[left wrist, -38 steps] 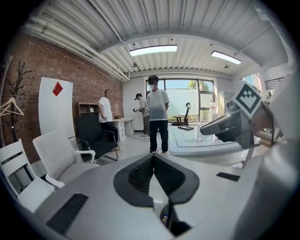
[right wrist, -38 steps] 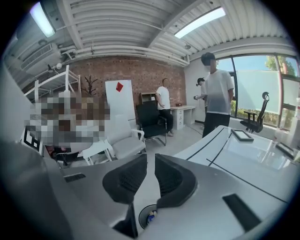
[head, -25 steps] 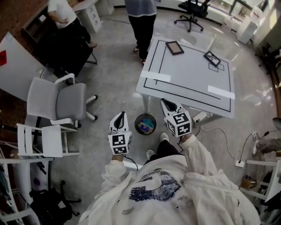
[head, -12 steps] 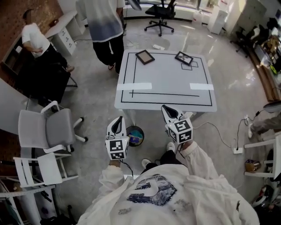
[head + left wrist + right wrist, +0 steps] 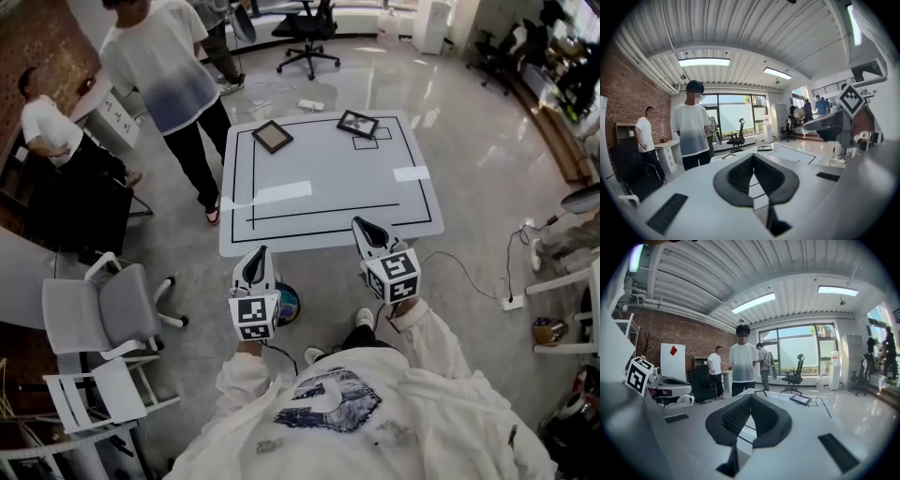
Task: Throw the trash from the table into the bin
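Note:
The white table [image 5: 328, 187] with black border lines stands straight ahead in the head view. On its far side lie two dark picture frames [image 5: 272, 136] [image 5: 357, 123]. A small round bin [image 5: 289, 306] with colourful trash inside sits on the floor by the table's near edge, partly hidden behind my left gripper [image 5: 258, 253]. That gripper hovers just short of the near edge, shut and empty. My right gripper [image 5: 361, 225] reaches over the near edge, also shut with nothing in it. Each gripper view shows its jaws [image 5: 752, 157] [image 5: 750, 397] meeting at the tip, aimed across the tabletop.
A person in a white shirt [image 5: 164, 66] stands at the table's far left corner; another [image 5: 47, 122] sits further left. A grey office chair [image 5: 103, 309] is to my left. Cables and a power strip [image 5: 511, 302] lie on the floor to the right.
The view has swung round so the table now faces me squarely. Both grippers have risen and moved from beside the bin toward the table's near edge. The standing person has stepped closer.

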Demonstrator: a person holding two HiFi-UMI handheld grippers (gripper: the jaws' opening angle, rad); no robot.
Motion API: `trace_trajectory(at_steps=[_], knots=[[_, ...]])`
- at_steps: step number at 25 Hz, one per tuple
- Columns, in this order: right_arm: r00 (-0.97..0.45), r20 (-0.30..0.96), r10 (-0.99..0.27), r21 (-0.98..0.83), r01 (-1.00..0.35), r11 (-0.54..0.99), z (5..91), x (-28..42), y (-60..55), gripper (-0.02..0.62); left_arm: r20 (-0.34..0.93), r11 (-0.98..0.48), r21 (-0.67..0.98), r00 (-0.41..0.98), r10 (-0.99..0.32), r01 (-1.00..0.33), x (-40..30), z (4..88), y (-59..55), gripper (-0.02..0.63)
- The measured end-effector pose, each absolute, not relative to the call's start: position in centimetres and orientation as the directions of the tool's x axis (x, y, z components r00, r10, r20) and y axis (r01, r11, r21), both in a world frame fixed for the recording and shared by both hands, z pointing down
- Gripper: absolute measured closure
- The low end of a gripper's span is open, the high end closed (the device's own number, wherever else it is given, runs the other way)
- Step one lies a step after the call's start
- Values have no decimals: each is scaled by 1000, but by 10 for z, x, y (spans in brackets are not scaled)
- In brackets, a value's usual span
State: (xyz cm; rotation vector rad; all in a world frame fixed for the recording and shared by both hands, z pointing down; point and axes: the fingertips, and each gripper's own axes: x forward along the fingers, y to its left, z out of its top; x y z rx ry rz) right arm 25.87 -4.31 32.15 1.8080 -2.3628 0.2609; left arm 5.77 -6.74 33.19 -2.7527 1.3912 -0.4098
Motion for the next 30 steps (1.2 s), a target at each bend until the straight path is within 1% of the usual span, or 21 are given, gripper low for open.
trace_trajectory(at_steps=[7,15,30], knots=[[-225,177,-958,-61,-974,217,304,325,-59,578,201,-627,-169,596,-777,-760,125,313,-92,598],[-231,157,-960,-87,-972,220,303,388,-83,578,182,-637,-182,611,-771,-749,199,299,-117,598],[-289,153,-945,-125,-954,271,313,452,-107,578,184,-616,-164,590,-786,-770,278,299,-131,598]])
